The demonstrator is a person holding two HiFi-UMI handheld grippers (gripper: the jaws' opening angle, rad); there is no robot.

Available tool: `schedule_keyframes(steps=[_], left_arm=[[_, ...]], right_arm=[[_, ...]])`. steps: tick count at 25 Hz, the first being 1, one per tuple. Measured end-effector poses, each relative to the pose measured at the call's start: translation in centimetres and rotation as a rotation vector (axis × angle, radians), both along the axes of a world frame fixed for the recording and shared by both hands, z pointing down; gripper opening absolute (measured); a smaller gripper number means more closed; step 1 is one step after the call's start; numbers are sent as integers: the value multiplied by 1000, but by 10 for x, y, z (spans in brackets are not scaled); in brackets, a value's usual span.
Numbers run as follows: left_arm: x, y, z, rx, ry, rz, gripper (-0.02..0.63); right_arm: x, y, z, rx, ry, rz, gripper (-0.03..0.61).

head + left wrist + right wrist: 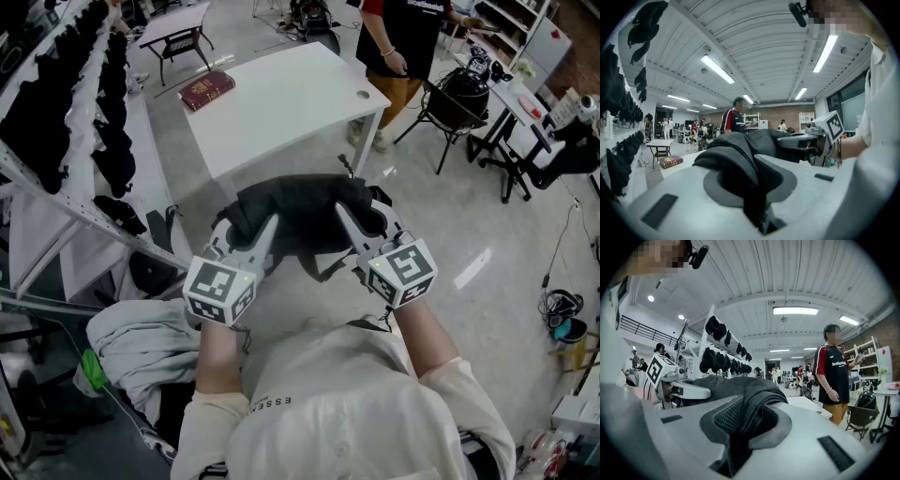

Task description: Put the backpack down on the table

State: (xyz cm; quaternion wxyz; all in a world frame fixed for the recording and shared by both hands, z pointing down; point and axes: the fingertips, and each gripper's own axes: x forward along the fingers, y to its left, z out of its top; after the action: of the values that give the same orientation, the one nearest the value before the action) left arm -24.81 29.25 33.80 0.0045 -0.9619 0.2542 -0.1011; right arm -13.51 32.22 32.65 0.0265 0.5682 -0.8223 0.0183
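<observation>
A black backpack [302, 214] hangs in the air between both grippers, just in front of the near edge of the white table [281, 112]. My left gripper [262, 232] is shut on a fold of its fabric at the left side, and in the left gripper view that dark fabric [736, 157] is pinched between the jaws. At the bag's right side my right gripper [352, 225] is shut on a padded part [750, 408]. Each gripper view shows the other gripper beyond the bag: the right gripper [820, 136] and the left gripper [670, 378].
A red book [206, 90] lies at the table's far left corner. A person [403, 37] in a black and red shirt stands beyond the table's right end, near a black chair [459, 98]. A rack of black bags [66, 103] runs along the left.
</observation>
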Motion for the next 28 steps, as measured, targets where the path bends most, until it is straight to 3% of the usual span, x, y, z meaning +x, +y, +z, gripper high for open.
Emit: schedule_keyframes(steps=[15, 28], left_arm=[[-2, -22, 7, -25, 3, -10, 64], [42, -77, 19, -56, -11, -58, 64]], right_arm=[[-2, -23, 6, -21, -2, -9, 58], [44, -85, 20, -55, -19, -65, 60]])
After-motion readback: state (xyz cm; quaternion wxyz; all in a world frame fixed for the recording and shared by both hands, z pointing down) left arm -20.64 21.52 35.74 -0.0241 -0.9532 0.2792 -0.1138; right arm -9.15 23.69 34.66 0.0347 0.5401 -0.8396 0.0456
